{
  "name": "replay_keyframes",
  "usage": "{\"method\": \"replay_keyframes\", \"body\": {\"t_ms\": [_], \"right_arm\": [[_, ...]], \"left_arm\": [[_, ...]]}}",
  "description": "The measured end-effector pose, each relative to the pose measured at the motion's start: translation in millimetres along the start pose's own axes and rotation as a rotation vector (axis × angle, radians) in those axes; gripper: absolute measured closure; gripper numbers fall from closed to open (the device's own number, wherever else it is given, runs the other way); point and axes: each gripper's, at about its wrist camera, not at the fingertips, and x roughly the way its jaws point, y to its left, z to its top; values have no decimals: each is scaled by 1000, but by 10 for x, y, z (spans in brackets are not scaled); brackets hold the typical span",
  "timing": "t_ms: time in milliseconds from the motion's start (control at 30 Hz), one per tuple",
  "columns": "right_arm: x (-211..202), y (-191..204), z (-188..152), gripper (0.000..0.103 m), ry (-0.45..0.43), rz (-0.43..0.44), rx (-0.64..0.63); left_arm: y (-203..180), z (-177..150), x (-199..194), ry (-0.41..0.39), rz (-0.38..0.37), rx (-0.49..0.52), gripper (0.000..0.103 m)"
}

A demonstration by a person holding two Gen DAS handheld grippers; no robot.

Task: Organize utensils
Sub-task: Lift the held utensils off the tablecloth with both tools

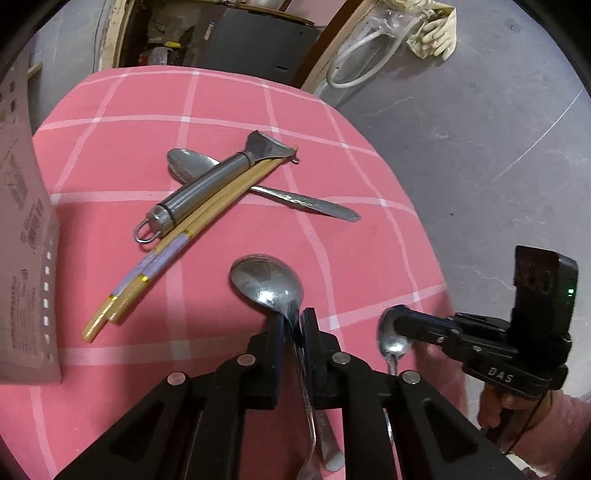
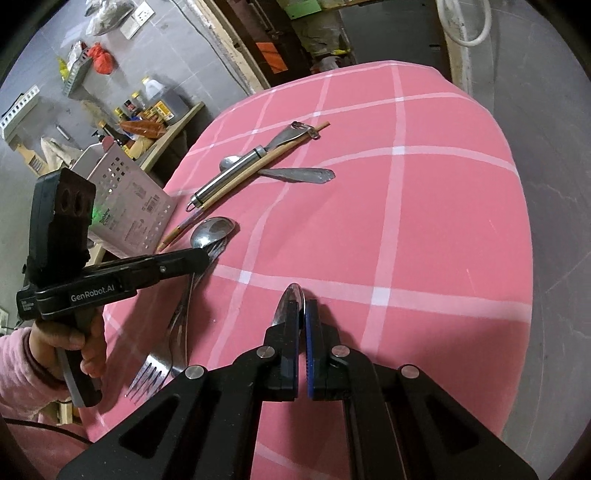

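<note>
Left wrist view, from the left edge: shows a perforated carton [image 1: 26, 221] standing on the pink checked bench [image 1: 369, 236]. Just right of it, a pair of chopsticks [image 1: 166, 251] lying slantwise, touching and running alongside a metal-handled peeler [image 1: 207, 192] with its hanging loop toward the camera. Beneath both, crossing them, a lying spoon [image 1: 188, 166], bowl at the left and handle stretched away to the right. In the lower middle, left tongs [image 1: 293, 321] clenched on the neck of a large spoon [image 1: 266, 280], bowl raised ahead of the fingertips and handle trailing back between the fingers. Further right, right tongs [image 1: 397, 321] reaching in from the side, closed around a small spoon [image 1: 393, 339] with its bowl at the tips and its thin handle pointing down. Beyond the bench, at the upper right, pale gloves [image 1: 436, 33] and a white hose [image 1: 354, 59] on the grey floor. Right wrist view, again from the left: shows the left tongs stretched over the near corner of the bench, gripping the large spoon together with a fork [image 2: 151, 373], tines hanging low toward the camera. Up and to the right, the peeler, chopsticks and lying spoon in one crossed heap, well apart from both tongs. At the lower middle, the right tongs pinching the small spoon edge-on, only the rim of its bowl poking past the fingertips. To the right of that, bare checked cloth.
</note>
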Motion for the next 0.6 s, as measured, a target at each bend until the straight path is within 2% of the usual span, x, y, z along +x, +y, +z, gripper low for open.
{"method": "replay_keyframes", "body": {"t_ms": [300,433,600], "right_arm": [[-28,-5,-82,100,-10,-3,35],[-44,-9,-98,100,-11,-7,35],[-67,-26,-129,100,-14,-7,47]], "left_arm": [[-50,12,20,18,68,34,89],[-171,-7,-26,15,115,96,91],[-310,-130,-119,30,88,158,93]]}}
